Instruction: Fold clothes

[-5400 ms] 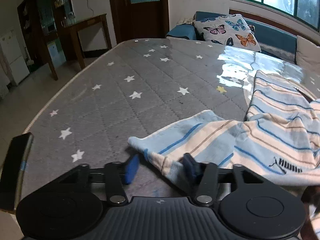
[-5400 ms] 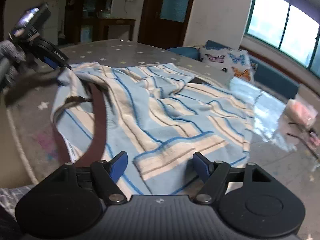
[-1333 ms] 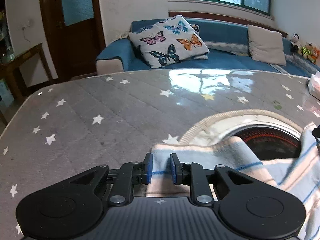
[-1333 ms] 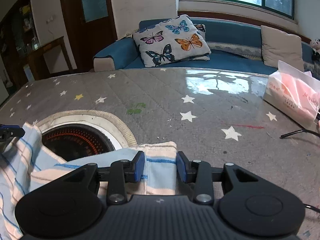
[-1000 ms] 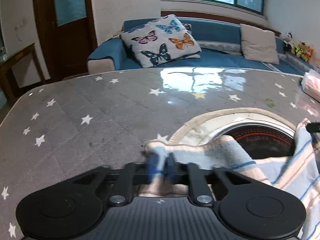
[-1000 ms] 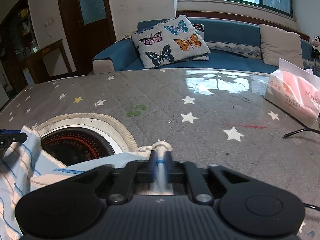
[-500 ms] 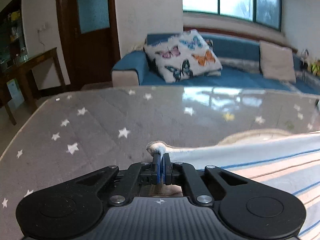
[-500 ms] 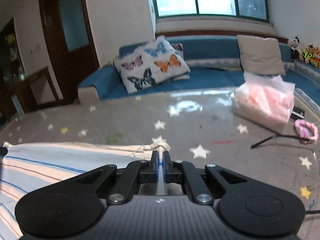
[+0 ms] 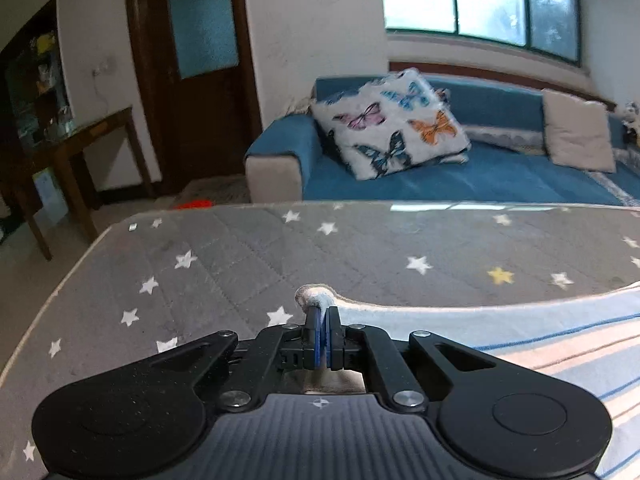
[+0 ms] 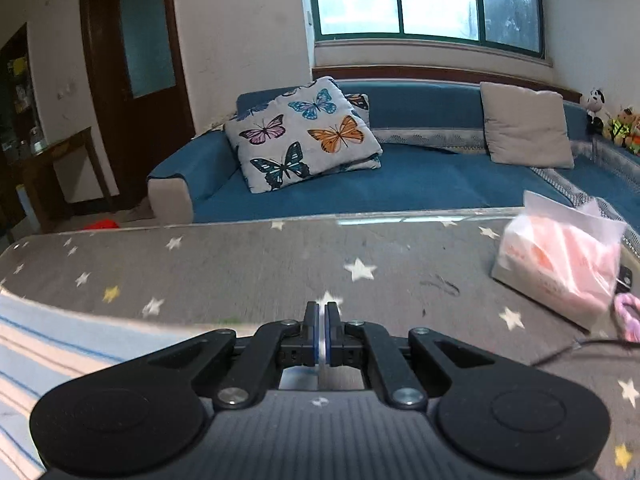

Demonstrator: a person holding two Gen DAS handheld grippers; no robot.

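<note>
Left wrist: left gripper (image 9: pixel 323 334) pinching striped garment (image 9: pixel 520 344), right gripper (image 10: pixel 320 334) seemingly likewise.

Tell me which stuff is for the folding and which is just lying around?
For the folding:
- striped cloth
- left gripper, jaws shut on the cloth
- right gripper, jaws shut on the cloth

Just lying around:
- pink bag
- pink loop
- black cable
</note>
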